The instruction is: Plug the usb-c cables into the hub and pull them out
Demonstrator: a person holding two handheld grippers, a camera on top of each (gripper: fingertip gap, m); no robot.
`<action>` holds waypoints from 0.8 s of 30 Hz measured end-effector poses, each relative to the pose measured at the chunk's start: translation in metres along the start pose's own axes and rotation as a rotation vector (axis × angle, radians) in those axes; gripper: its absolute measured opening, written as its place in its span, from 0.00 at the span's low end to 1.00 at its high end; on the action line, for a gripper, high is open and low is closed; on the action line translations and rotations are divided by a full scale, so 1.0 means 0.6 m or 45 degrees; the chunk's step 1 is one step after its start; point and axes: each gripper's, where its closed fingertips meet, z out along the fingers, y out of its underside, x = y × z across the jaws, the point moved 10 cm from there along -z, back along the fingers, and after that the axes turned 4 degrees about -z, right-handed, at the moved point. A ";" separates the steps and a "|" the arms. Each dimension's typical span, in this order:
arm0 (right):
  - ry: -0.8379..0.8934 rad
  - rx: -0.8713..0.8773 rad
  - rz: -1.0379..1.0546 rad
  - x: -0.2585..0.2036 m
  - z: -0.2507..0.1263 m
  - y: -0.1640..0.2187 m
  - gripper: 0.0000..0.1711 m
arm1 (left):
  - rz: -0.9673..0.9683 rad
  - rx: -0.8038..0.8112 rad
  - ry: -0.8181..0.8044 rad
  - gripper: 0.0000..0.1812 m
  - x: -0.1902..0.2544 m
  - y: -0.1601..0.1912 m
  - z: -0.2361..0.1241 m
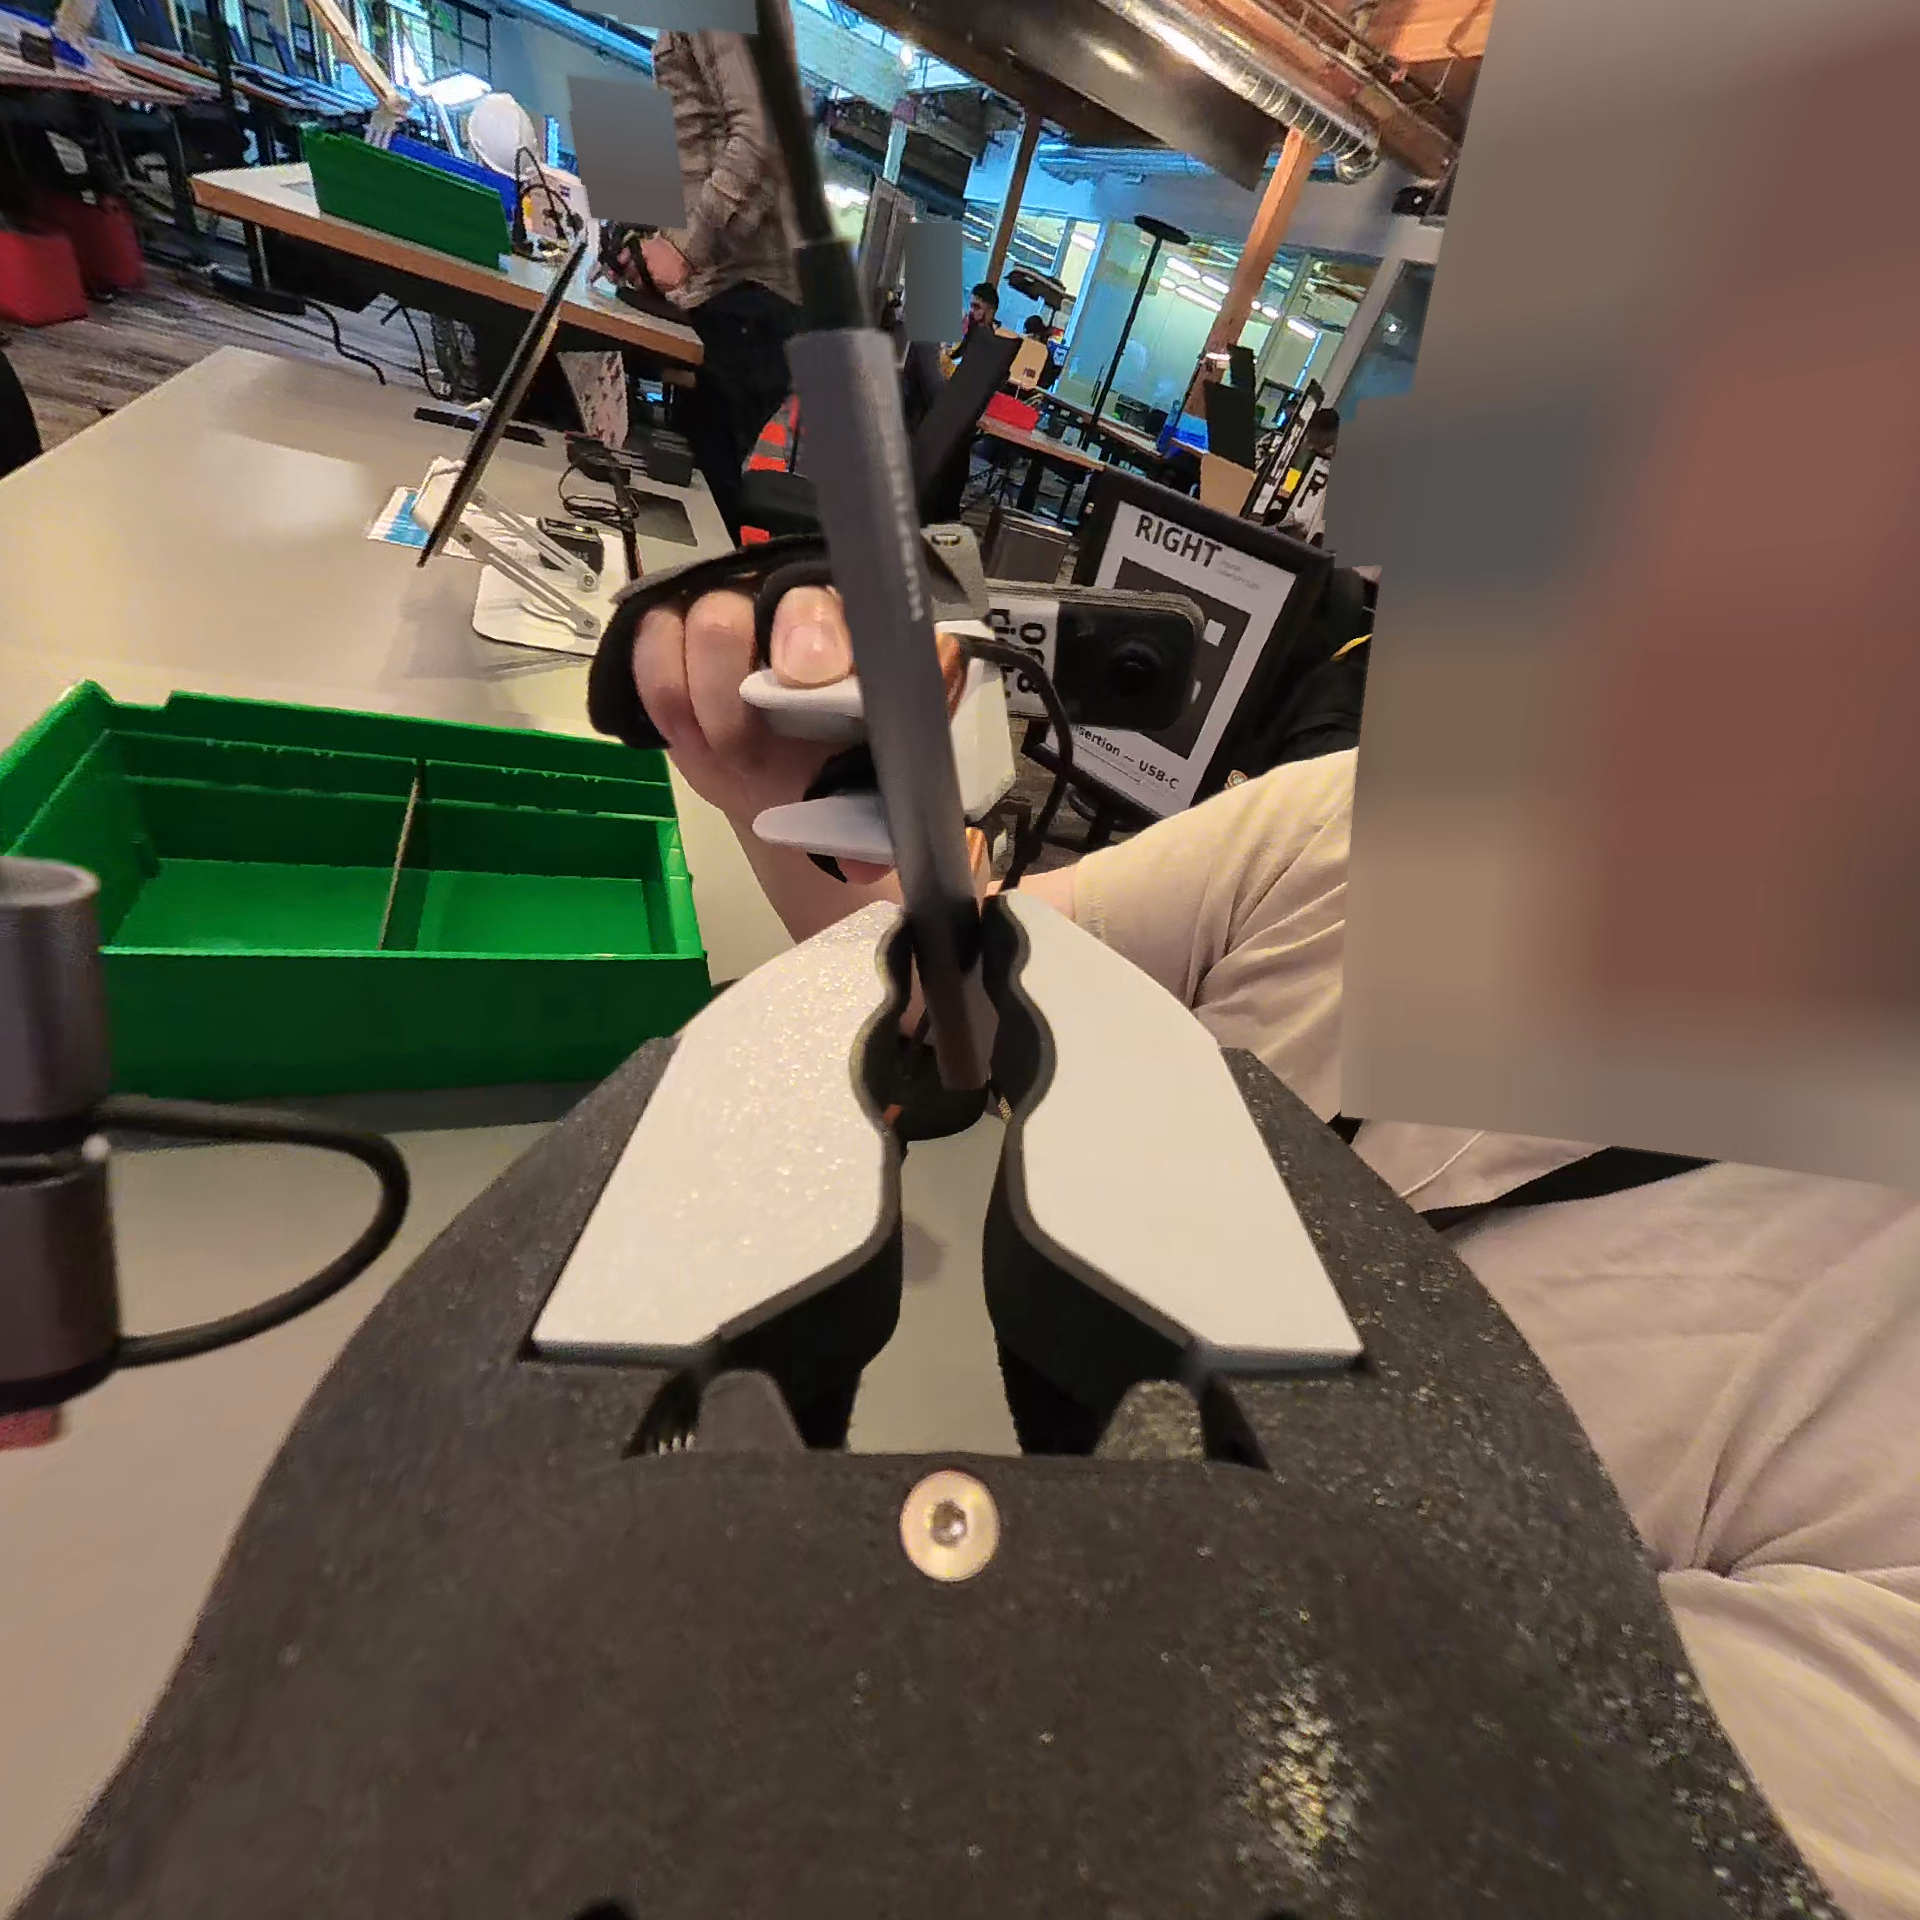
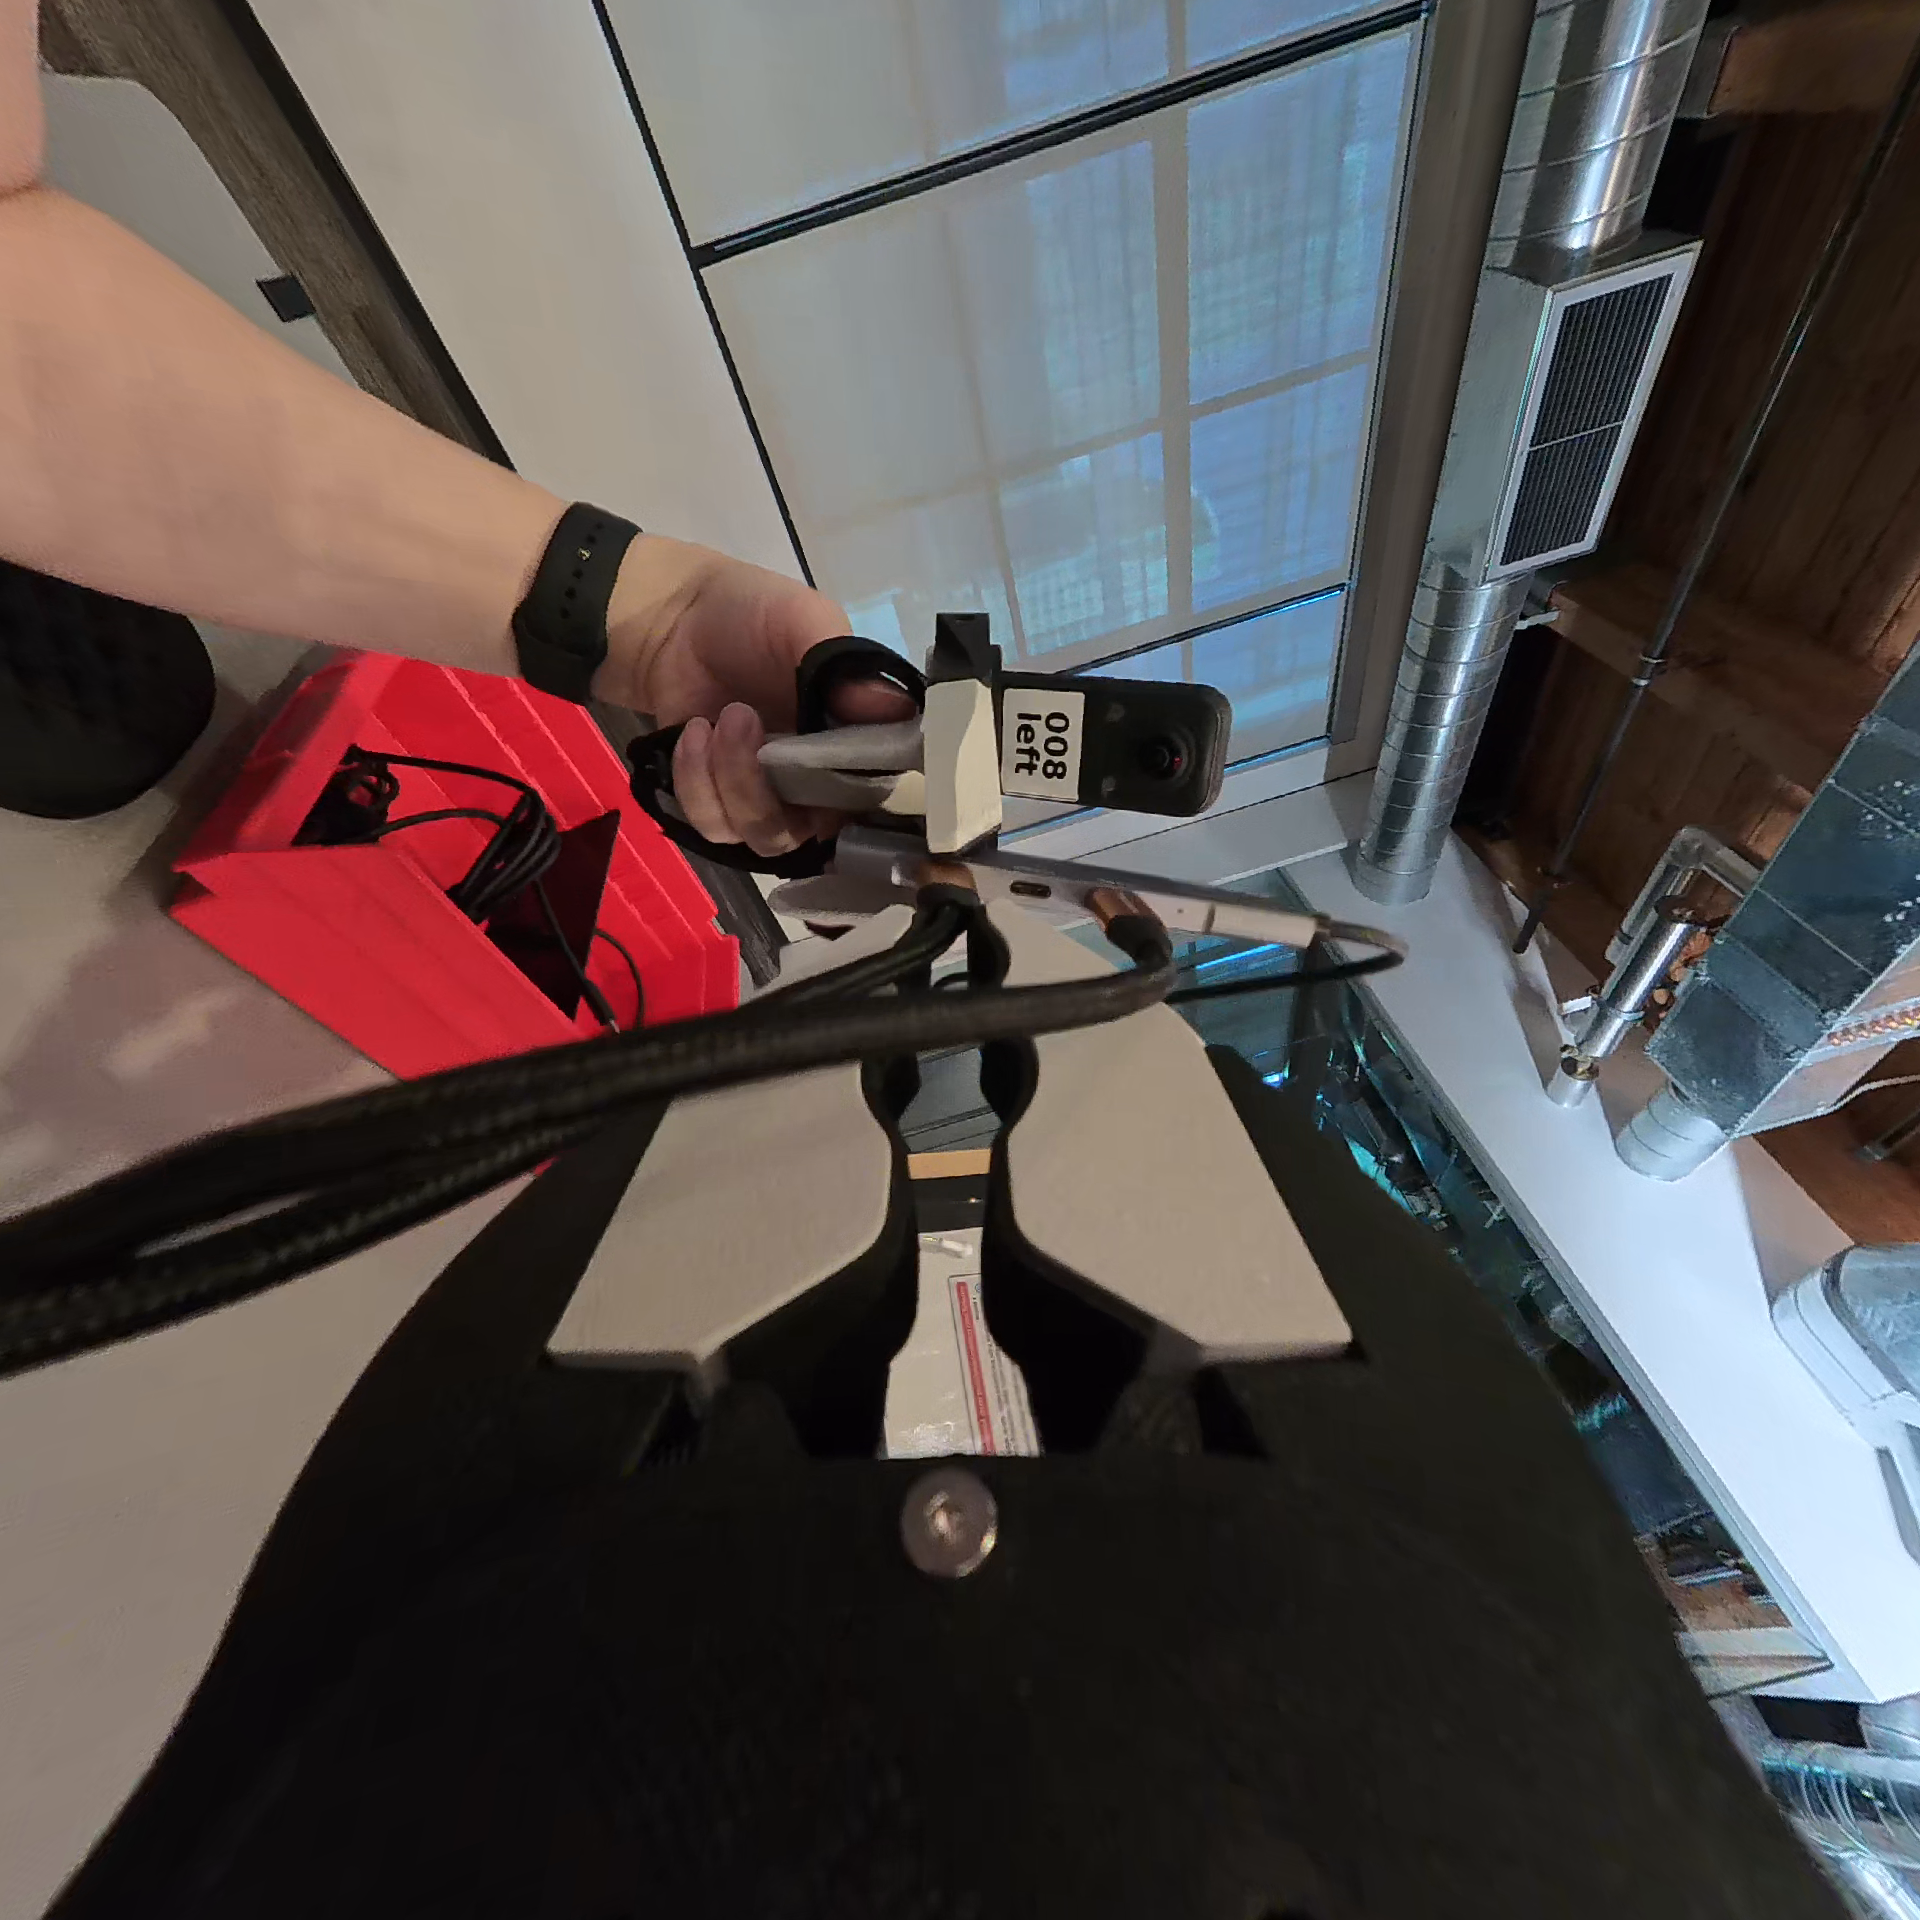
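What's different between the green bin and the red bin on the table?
The green bin looks empty; the red bin holds a tangle of black cables. The green bin is split by a divider into compartments; no divider shows in the red bin. Both are ribbed plastic bins standing on the pale table.

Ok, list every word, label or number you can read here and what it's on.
I don't copy out writing; these things bear it.
Camera sticker, white, right wrist view: readable.
Half-hidden sticker, white, left wrist view: cut off by the hub.
Framed sign: large print readable.
Hub's side print: blurred.
Red-edged sheet: too small.
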 end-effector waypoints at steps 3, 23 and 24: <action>-0.005 0.008 0.015 -0.001 -0.003 0.006 0.05 | -0.055 0.005 0.037 0.05 -0.007 0.001 0.003; -0.005 0.014 -0.067 0.002 -0.005 -0.021 0.04 | 0.023 -0.035 0.093 0.06 0.011 0.005 -0.002; -0.004 0.009 -0.074 0.002 -0.006 -0.021 0.04 | 0.028 -0.033 0.092 0.06 0.011 0.005 -0.003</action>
